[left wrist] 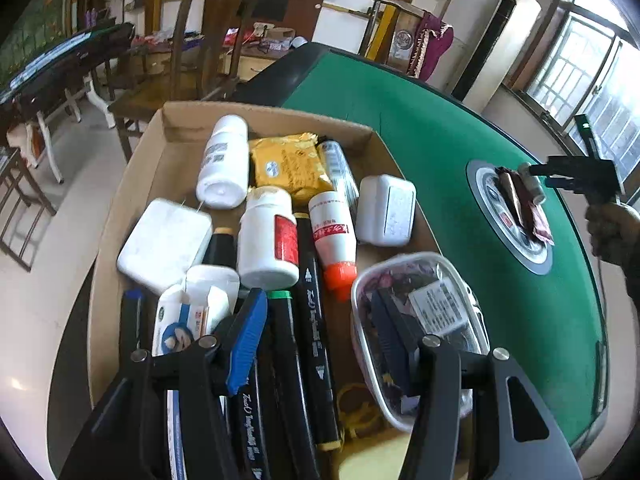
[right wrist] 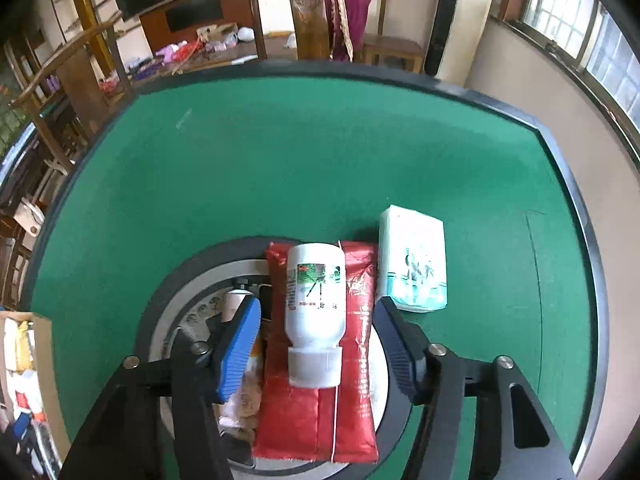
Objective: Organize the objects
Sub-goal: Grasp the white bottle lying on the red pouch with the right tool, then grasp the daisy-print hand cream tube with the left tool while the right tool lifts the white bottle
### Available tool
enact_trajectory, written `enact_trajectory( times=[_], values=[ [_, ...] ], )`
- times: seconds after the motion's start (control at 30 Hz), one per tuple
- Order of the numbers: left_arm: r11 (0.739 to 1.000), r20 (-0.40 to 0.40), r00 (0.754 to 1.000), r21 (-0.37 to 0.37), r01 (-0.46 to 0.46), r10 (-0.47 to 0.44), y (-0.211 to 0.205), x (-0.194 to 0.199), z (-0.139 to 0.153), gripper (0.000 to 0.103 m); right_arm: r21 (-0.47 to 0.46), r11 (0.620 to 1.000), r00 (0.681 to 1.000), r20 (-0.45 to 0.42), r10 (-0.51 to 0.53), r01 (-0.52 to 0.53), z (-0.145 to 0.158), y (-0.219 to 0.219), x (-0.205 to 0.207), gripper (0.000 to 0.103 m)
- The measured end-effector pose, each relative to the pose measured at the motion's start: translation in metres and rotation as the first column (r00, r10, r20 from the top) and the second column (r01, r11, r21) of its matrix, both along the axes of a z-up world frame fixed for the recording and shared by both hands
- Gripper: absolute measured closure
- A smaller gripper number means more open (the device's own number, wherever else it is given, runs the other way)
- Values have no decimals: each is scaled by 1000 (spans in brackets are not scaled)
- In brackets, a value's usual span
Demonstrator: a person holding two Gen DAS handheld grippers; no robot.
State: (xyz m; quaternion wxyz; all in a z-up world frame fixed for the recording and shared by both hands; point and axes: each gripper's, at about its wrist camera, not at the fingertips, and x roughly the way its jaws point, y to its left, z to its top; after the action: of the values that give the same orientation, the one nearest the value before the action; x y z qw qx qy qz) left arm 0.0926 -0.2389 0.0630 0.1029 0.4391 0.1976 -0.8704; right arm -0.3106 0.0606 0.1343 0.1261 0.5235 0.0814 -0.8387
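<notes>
Basically, green tabletop [right wrist: 320, 160] was biggest, with a round centre panel [right wrist: 192, 276] set in it. Cardboard box [left wrist: 136, 184] sat at the left side, packed: four white bottles counted, one of them orange-capped [left wrist: 334, 236], one yellow packet [left wrist: 288, 164], a clear tub [left wrist: 416, 320], at least three black markers [left wrist: 312, 312]; more was probably hidden under the gripper, view poor there. Left gripper [left wrist: 320, 344] hovered open over the box, holding nothing, one finger over the tub.

On the centre panel lay one red pouch [right wrist: 320, 412], and one white bottle [right wrist: 316, 300] lay on top of it. One tissue pack [right wrist: 416, 260] sat just beside the pouch, on the felt.

Right gripper [right wrist: 318, 344] was open, jaws either side of the bottle, not touching. Bottle's long axis ran straight away from the gripper, cap end nearest, so the jaws squared across its width. Right hand was clearly the nearer one; closing looked like the next move.
</notes>
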Motion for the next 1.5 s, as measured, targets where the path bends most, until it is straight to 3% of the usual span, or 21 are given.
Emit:
enact_trajectory(
  times=[0.03, 0.07, 0.23, 0.4, 0.53, 0.63, 0.8, 0.87, 0.93, 0.97, 1.2, 1.4, 1.47, 1.5],
  values=[
    [1000, 4, 1000, 11, -9, 9, 1, 4, 2, 49, 2, 1000, 1000, -4, 2, -2, -3, 0, -1, 59],
    [1000, 8, 1000, 13, -23, 23, 1, 9, 5, 49, 2, 1000, 1000, -10, 6, -6, -5, 1, -1, 65],
    [999, -67, 997, -25, -47, 45, 3, 17, 43, 49, -20, 999, 999, -29, 30, -30, -3, 6, 13, 66],
    [999, -95, 994, 13, 53, -51, 18, -21, 72, 44, -122, 992, 998, -58, 26, -33, 16, 24, 60, 66],
    [980, -29, 986, 115, 164, -161, 49, -84, 69, 43, -195, 980, 996, -90, 26, -43, 28, 42, 116, 67],
    [947, 7, 974, 236, 219, -227, 78, -137, 59, 43, -245, 969, 992, -123, -1, -29, 37, 65, 157, 67],
    [947, 38, 961, 183, 263, -274, 128, -206, 51, 43, -219, 975, 980, -198, -5, -40, 61, 94, 203, 67],
    [945, 41, 960, 193, 265, -278, 141, -233, 43, 43, -230, 973, 986, -169, -4, -36, 63, 112, 221, 67],
    [955, 91, 959, 155, 254, -270, 155, -263, 29, 44, -219, 975, 993, -121, 11, -38, 57, 125, 237, 67],
    [948, 104, 954, 181, 261, -282, 161, -276, 22, 44, -217, 976, 994, -106, 10, -33, 54, 130, 244, 67],
    [956, 145, 955, 179, 231, -258, 188, -328, -1, 44, -168, 985, 1000, 8, 28, -26, 22, 156, 281, 67],
    [972, 182, 956, 94, 214, -228, 208, -351, -12, 44, -174, 985, 999, 41, 17, -9, 8, 168, 284, 67],
    [979, 197, 959, 28, 200, -201, 211, -353, -17, 43, -176, 984, 999, 48, 16, -7, 5, 172, 283, 67],
    [978, 193, 959, 37, 204, -207, 211, -355, -21, 43, -175, 985, 998, 52, 19, -10, 5, 173, 283, 67]
  ],
)
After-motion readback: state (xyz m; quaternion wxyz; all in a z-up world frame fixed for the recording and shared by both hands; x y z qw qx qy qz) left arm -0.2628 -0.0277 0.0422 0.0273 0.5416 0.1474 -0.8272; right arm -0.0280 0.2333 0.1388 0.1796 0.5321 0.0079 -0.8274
